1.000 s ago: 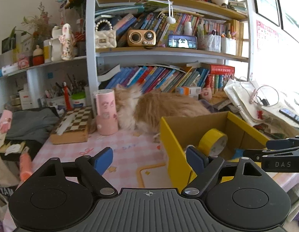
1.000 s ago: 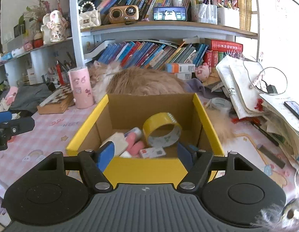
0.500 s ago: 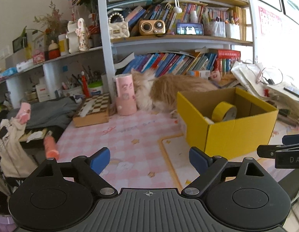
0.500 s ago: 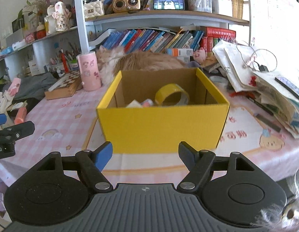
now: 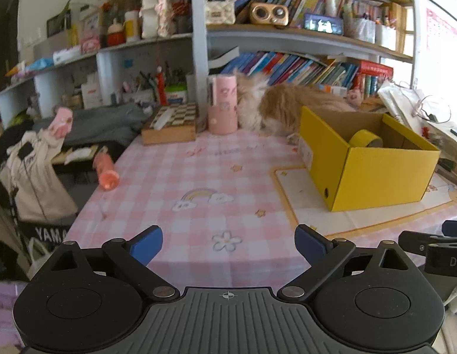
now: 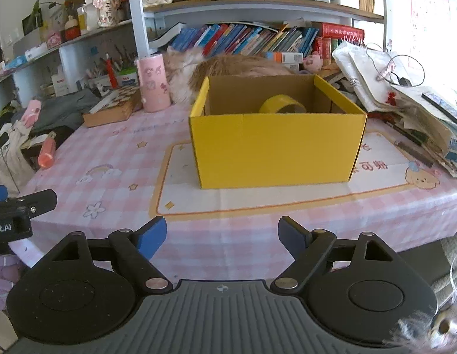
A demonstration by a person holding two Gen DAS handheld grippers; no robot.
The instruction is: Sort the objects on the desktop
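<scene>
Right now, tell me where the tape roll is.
The tape roll sits inside the yellow box, near its back wall in the right wrist view, with the cat lying just behind the box.

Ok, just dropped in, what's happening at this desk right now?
A person is sorting desk items with two handheld grippers. Both the left gripper and the right gripper are open and empty, held back at the near table edge. The yellow box sits on the mat with a yellow tape roll inside. A cat lies behind the box.
</scene>
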